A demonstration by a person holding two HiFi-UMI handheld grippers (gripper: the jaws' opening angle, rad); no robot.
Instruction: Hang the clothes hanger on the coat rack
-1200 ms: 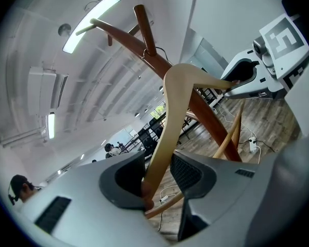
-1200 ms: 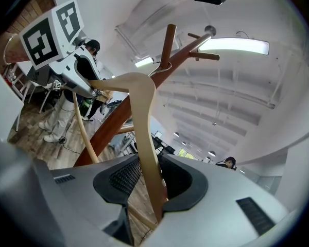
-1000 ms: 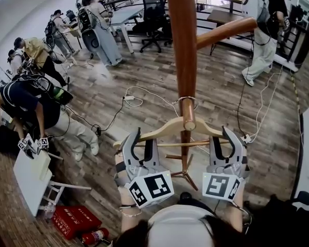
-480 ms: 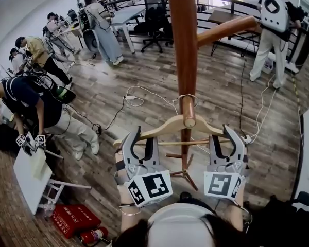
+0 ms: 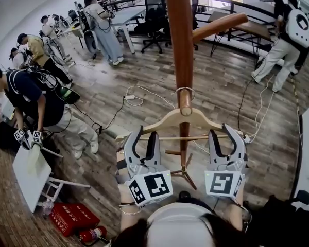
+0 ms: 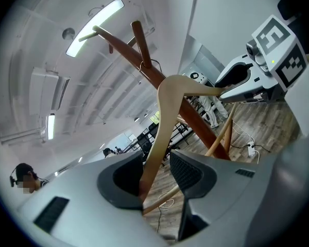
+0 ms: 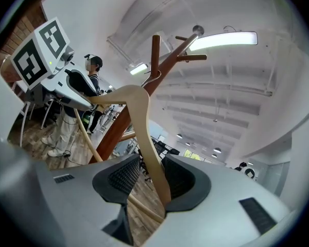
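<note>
text: none legible in any view | labels, brands, numbers: none can be read

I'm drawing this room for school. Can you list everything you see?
Pale wooden clothes hanger: one, tan, hooked on the rack.
Reddish-brown wooden coat rack: one, centre.
Black swivel office chair: one, far back.
Flat red box: one, floor, lower left.
White table: one, left edge.
People: several, left and back.
Left claw: one, grey, open around the hanger's left arm.
Right claw: one, grey, jaws just opening, hanger's right arm between them.
</note>
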